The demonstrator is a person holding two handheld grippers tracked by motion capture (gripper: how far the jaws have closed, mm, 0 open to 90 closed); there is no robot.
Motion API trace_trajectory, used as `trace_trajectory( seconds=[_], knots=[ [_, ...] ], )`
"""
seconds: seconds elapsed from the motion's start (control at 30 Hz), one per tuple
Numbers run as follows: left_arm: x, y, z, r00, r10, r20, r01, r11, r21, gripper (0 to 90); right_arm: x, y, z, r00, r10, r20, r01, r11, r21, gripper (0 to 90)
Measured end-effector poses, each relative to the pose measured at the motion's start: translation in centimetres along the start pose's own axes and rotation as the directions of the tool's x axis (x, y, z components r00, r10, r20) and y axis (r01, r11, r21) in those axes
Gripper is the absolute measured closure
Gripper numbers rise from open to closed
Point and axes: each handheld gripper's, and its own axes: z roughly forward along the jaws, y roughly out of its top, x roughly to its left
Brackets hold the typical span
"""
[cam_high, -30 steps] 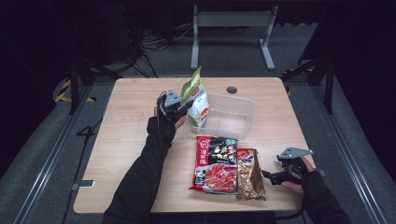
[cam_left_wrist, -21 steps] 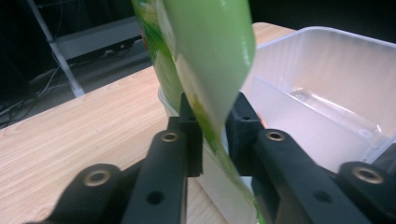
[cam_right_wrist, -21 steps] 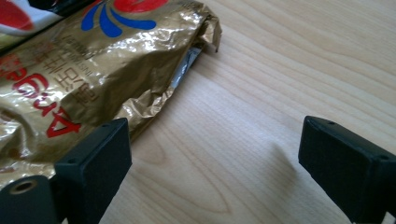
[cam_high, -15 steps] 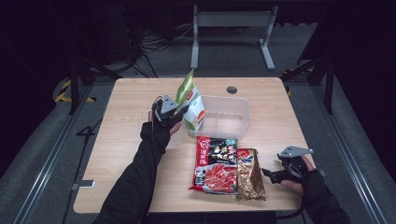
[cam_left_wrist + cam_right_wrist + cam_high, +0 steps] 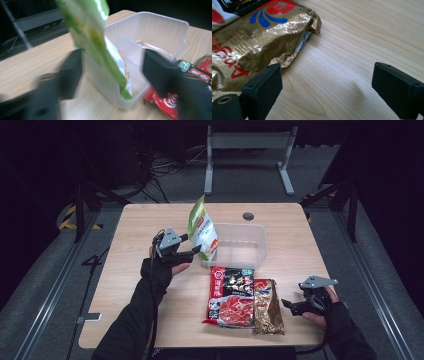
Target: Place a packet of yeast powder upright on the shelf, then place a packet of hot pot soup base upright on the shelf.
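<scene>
A green pouch [image 5: 202, 231] stands on end, long axis upright and tipped slightly away from the clear plastic tub [image 5: 239, 245], its lower end inside the tub's left end on the wooden tabletop [image 5: 125, 285]. The left tool [image 5: 192, 253], just left of the tub, has its jaws spread wide to either side of the pouch without touching it. Nearer than the tub, a red packet [image 5: 230, 295] and a crinkled gold foil packet [image 5: 267, 306] lie flat side by side; the right tool [image 5: 286, 305] rests low beside the gold packet, jaws wide and empty.
</scene>
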Motion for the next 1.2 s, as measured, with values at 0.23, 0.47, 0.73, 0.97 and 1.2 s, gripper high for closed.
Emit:
trace_trajectory(
  seconds=[0.23, 0.47, 0.73, 0.97, 1.2],
  knots=[
    [-0.4, -1.3, -2.2, 0.9878, -0.037, 0.151, 0.018, 0.9921, 0.124, 13.1, 0.4, 0.3, -0.1, 0.9998, -0.015, -0.011, 0.015, 0.9999, -0.008, 10.3],
    [-1.2, -3.4, -1.9, 0.9694, -0.064, 0.237, 0.007, 0.9713, 0.238, 12.2, 0.5, 0.1, -0.1, 0.9998, -0.020, -0.009, 0.020, 0.9998, -0.008, 10.3],
    [-1.7, -4.2, 0.7, 0.9312, -0.139, 0.337, 0.033, 0.9528, 0.302, 12.3, 0.7, 0.0, -0.1, 0.9996, -0.026, -0.010, 0.026, 0.9996, -0.007, 10.3],
    [-3.1, -4.1, 3.8, 0.9082, -0.168, 0.383, 0.026, 0.9362, 0.350, 11.3, 0.7, -0.2, -0.3, 0.9997, -0.026, -0.004, 0.026, 0.9997, -0.006, 10.7],
    [-4.2, -4.5, 4.6, 0.9067, -0.153, 0.393, -0.013, 0.9212, 0.389, 10.3, 0.8, -0.1, -0.8, 0.9992, 0.001, -0.040, -0.002, 0.9997, -0.024, 13.7]
  ],
)
